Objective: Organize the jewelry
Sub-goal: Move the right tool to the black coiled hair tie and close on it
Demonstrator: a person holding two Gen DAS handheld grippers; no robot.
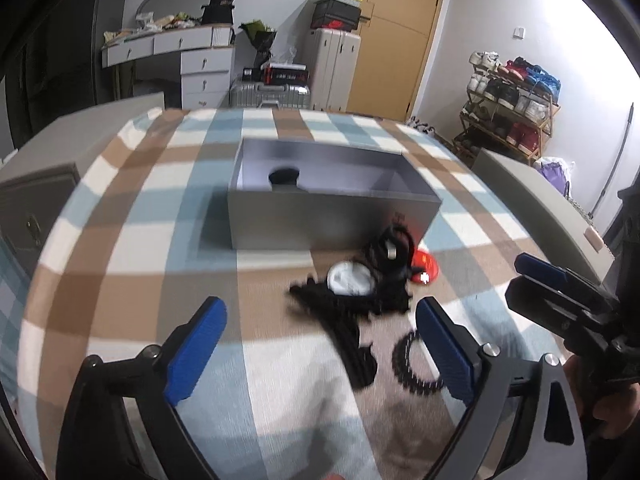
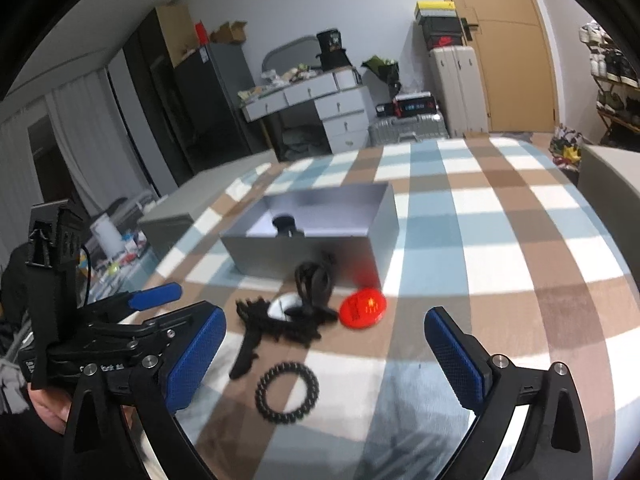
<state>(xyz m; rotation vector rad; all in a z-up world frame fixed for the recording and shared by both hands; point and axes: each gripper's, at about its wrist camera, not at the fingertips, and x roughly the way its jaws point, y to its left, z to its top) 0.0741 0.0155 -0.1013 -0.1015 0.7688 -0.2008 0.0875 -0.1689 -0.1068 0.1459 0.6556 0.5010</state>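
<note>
An open grey box point(image 1: 332, 216) point(image 2: 312, 236) stands on the checked cloth with one dark round item point(image 1: 285, 178) point(image 2: 285, 224) inside. In front of it lies a heap of black jewelry point(image 1: 352, 300) point(image 2: 280, 320) with a white round piece point(image 1: 349, 278) point(image 2: 285, 306), a black looped cord point(image 1: 390, 248) point(image 2: 314, 280), a red disc point(image 1: 425, 268) point(image 2: 363, 307) and a black beaded bracelet point(image 1: 416, 364) point(image 2: 287, 393). My left gripper point(image 1: 320, 344) is open and empty, just before the heap; it also shows in the right wrist view point(image 2: 156, 300). My right gripper point(image 2: 324, 356) is open and empty over the bracelet; it also shows in the left wrist view point(image 1: 536, 280).
The checked cloth point(image 1: 160, 240) point(image 2: 500, 240) covers a table. Grey furniture point(image 1: 552, 208) point(image 2: 184, 208) flanks it. Beyond are a drawer desk point(image 1: 200, 68), suitcases point(image 1: 280, 88), a wooden door point(image 1: 396, 32) and a shoe rack point(image 1: 516, 100).
</note>
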